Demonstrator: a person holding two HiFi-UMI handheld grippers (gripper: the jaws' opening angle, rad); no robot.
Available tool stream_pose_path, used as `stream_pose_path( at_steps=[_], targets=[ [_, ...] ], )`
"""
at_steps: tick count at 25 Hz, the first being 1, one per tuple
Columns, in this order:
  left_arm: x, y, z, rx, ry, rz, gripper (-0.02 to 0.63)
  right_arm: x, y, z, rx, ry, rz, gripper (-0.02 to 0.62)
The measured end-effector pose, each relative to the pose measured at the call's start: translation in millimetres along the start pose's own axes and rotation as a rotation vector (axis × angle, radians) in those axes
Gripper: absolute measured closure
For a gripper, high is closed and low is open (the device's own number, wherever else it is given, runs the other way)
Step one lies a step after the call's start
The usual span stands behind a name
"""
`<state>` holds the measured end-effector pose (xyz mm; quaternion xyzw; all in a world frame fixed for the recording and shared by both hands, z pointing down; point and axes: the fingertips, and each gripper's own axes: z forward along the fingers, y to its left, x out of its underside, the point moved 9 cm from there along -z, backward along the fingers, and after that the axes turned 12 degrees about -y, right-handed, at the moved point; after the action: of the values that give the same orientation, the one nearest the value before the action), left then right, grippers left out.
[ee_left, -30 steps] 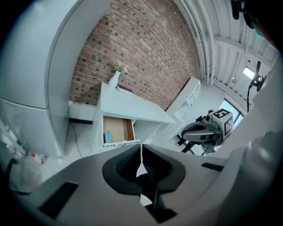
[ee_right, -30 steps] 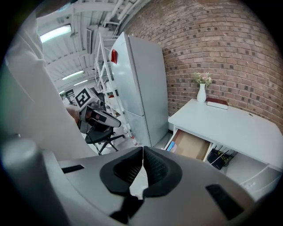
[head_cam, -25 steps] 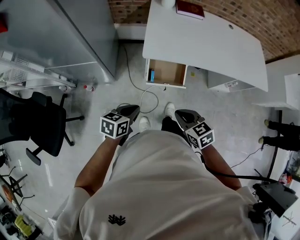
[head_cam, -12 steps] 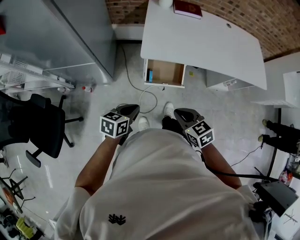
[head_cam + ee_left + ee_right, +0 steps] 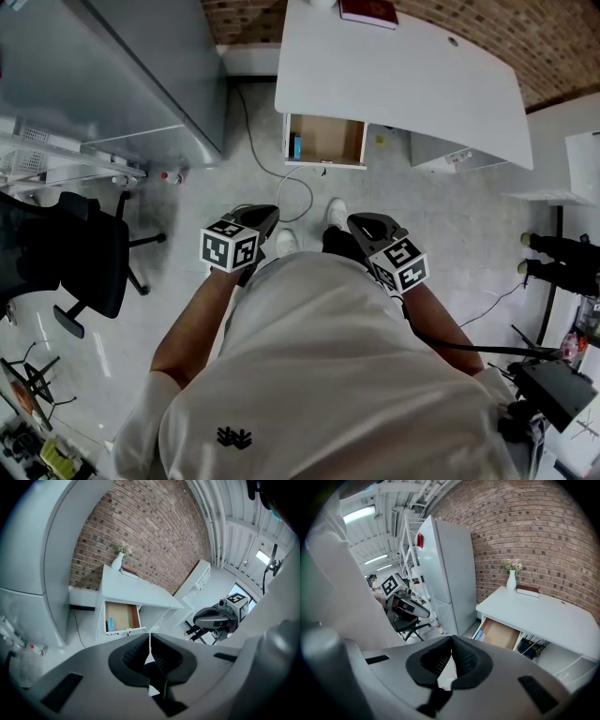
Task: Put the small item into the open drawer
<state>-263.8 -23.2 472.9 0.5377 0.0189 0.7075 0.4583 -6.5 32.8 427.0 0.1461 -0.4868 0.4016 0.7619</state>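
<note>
Small blue item: lay inside the open drawer, against its left wall, standing on edge. It was well ahead of both sets of fingertips, with bare floor between, and touched by neither gripper.

Drawer: pulled out from under the white desk, wooden bottom showing, otherwise bare to the right of the item. It lay straight ahead of the gap between the two grippers.

Left gripper: held at the person's waist, pointing forward toward the drawer. Jaws were pressed together along their ribbed pads, nothing between them.

Right gripper: level with the left one and well apart from it, the person's body between them. Jaws were closed tip to tip, nothing gripped.

Below the fingertips: two white shoes on the floor; a cable looped from just beyond them toward the drawer front.

On the desk, far beyond the fingertips: a dark red book at the back edge, beside a white vase with flowers, against the brick wall.

Left of the left gripper's fingers: grey fridge, a small bottle at its foot, and a black chair nearer the person.
</note>
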Motion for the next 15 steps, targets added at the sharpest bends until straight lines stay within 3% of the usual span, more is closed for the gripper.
stream_pose_path(
  at_steps=[15],
  targets=[
    [6.5,3.7,14.4,-0.006,0.021,-0.017,0.575,4.4,-12.4,-0.6,-0.003,0.011,0.007,0.566]
  ],
)
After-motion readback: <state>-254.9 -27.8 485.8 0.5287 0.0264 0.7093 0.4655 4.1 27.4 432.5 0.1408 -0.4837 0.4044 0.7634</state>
